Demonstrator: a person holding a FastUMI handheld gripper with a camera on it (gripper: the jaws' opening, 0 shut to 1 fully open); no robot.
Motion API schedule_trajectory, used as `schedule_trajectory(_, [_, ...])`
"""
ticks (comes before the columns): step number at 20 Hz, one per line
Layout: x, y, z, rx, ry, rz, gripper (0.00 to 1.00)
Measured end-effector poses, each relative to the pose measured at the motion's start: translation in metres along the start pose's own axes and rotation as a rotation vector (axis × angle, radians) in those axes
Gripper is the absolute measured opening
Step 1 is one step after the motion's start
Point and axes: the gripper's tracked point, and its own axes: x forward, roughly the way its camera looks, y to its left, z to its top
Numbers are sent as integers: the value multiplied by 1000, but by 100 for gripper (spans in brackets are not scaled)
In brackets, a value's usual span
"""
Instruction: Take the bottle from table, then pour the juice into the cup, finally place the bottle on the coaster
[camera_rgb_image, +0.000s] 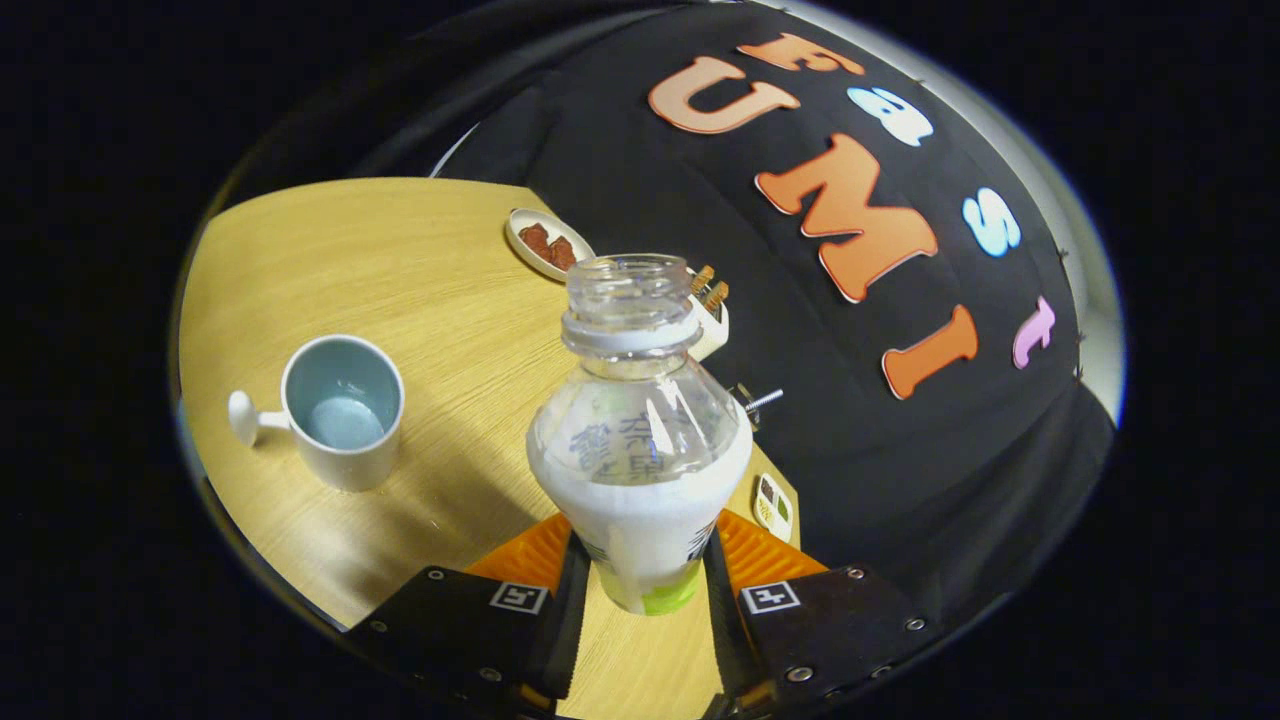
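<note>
Hand-held gripper (640, 575): clamped on open bottle (640, 440), tilted. Cup (343, 412): on worktop (400, 270), apart, some liquid inside.

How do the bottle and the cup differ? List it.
The bottle is clear plastic, held between the fingers; the cup is opaque white and stands free on the table. The bottle holds plenty of white liquid; the cup holds only a little. The cup has a handle. Both are open-topped.
</note>
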Motion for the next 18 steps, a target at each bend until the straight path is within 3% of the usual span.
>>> schedule_trajectory(11, [14, 26, 8, -415, -51, -76, 56])
schedule_trajectory(18, [15, 28, 18, -604, -88, -107, 56])
